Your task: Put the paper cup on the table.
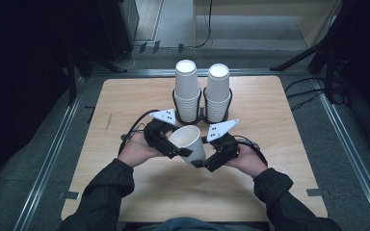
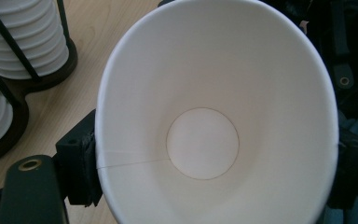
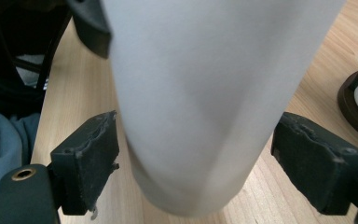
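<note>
A white paper cup hangs tilted over the wooden table, mouth facing the left hand. My left gripper is shut on the cup near its rim. In the left gripper view I look into the cup, squeezed oval, with one pad pressed on its wall; the other pad is hidden behind it. My right gripper stands open around the cup's base. In the right gripper view both pads sit just off the cup, a thin gap on each side.
Two tall stacks of white cups stand in a dark two-ring holder at the table's far middle, just beyond the grippers. The holder's base lies close at the right of the right gripper view. Dark stands flank the table.
</note>
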A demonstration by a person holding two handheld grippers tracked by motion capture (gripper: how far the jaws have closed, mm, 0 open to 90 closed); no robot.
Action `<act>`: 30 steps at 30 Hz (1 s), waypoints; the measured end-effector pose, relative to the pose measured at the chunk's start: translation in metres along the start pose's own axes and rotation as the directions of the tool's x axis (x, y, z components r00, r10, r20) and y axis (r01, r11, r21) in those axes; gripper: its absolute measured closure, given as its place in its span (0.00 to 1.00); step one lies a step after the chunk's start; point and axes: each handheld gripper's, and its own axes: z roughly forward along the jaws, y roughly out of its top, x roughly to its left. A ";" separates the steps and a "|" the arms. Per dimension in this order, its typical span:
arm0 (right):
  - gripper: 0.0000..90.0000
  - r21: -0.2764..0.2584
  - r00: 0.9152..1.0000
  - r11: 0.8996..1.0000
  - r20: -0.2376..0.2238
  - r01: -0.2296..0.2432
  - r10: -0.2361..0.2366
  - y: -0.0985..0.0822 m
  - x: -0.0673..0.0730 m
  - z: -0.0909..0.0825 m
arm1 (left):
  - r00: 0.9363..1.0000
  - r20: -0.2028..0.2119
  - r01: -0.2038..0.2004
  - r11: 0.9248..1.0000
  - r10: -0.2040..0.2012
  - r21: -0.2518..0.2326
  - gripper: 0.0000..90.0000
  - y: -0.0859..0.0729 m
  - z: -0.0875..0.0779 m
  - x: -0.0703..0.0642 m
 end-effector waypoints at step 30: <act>0.21 0.069 0.976 0.993 0.204 -0.097 0.081 -0.019 -0.018 -0.029 | 0.970 -0.213 0.117 0.993 -0.119 -0.024 0.16 -0.039 -0.059 0.019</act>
